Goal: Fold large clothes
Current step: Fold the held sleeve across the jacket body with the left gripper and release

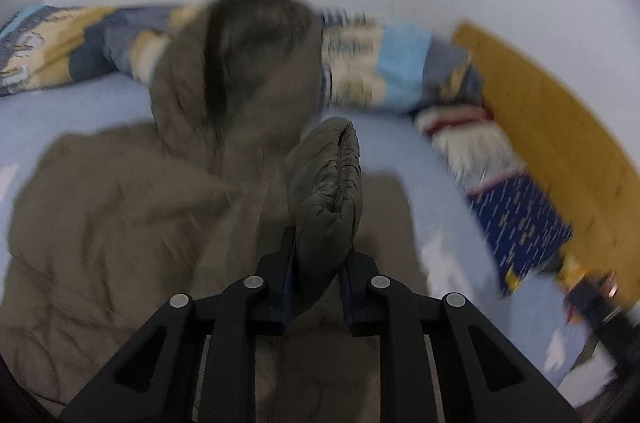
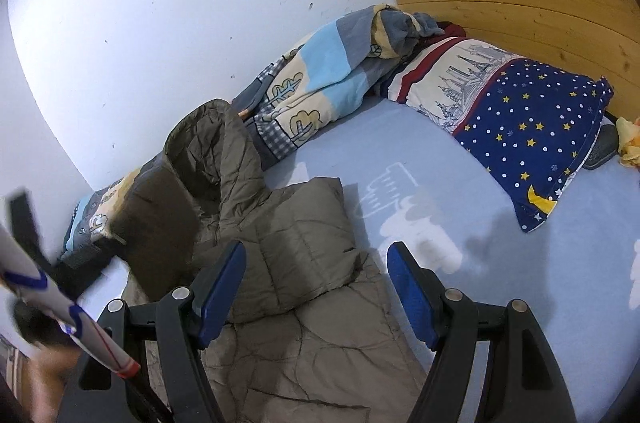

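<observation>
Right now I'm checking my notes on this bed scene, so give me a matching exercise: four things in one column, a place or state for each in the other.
Things:
1. left tool
2. right tool
3. starry pillow
4. jacket hood

Places or states:
A. leans on the patterned quilt by the wall
B. shut on the jacket's cuff
C. open above the padded jacket
D. lies at the wooden headboard

Pairs: 1-B, 2-C, 3-D, 4-A
</observation>
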The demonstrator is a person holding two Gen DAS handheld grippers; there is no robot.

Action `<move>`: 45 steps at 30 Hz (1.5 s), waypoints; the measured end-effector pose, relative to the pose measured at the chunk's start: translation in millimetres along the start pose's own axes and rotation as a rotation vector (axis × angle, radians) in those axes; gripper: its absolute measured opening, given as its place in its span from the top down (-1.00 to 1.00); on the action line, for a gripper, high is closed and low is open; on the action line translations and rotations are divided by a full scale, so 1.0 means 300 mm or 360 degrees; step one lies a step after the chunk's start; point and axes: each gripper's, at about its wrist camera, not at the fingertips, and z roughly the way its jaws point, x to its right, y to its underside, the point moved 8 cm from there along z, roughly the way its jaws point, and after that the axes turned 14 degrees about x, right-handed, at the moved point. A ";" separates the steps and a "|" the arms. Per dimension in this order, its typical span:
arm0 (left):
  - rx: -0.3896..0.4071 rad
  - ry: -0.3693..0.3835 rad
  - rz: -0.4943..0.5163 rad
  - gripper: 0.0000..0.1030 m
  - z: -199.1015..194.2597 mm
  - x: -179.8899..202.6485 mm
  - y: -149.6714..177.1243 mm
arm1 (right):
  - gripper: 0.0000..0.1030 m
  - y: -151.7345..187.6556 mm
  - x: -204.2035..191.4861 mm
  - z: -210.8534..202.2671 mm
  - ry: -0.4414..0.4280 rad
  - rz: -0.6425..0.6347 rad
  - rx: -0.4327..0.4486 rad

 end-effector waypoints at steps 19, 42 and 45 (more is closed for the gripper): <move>0.0000 -0.0436 0.0072 -0.20 -0.163 -0.661 -0.103 | -0.06 0.145 -0.254 0.211 -0.0200 -0.0310 -0.0153; -0.0066 -0.0513 0.0219 -0.27 -0.208 -0.683 0.061 | -0.11 0.454 -0.310 0.443 -0.0124 -0.0540 -0.0566; -0.0028 -0.0509 0.0262 -0.27 -0.299 -0.622 0.093 | -0.11 0.459 -0.380 0.349 -0.0185 -0.0619 -0.0519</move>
